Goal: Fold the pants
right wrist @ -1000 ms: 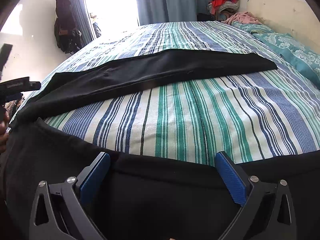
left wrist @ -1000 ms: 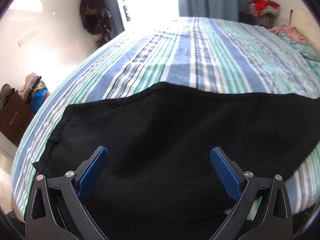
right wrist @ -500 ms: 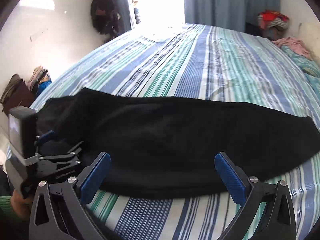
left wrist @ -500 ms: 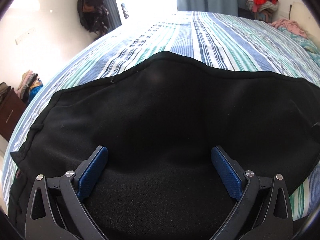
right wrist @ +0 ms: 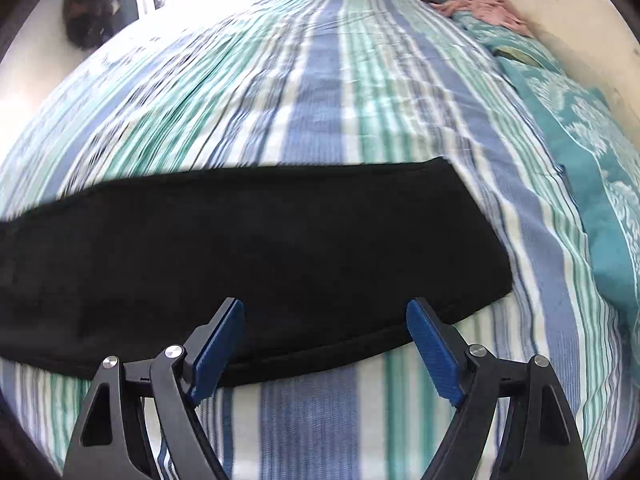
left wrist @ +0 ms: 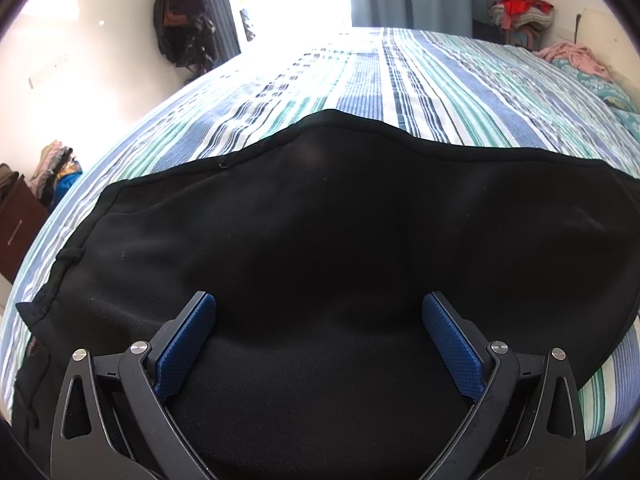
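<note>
**Two grippers, one long black strip to fold across**

Left wrist view: the left gripper (left wrist: 319, 344) hangs low over the waist end of the black pants (left wrist: 340, 220), its jaws spread wide with nothing pinched; cloth only lies beneath them. The pants lie flat on the striped bed (left wrist: 420, 80), the waistband edge with its drawstring knot off to the left side. This gripper would do well to stay low and pin or pinch the waistband cleanly, so the cloth does not drag when the other end is lifted.

Right wrist view: the right gripper (right wrist: 325, 350) is over the near edge of the leg end of the pants (right wrist: 260, 240), its jaws closing but not yet pressing; the hem edge lies between the blue pads (right wrist: 218, 346). The picture is blurred. The legs look already doubled into one smooth band, the cuff end squared off to the right. Judging from this, it should take both layers at the edge before carrying the cuffs toward the waist.
</note>
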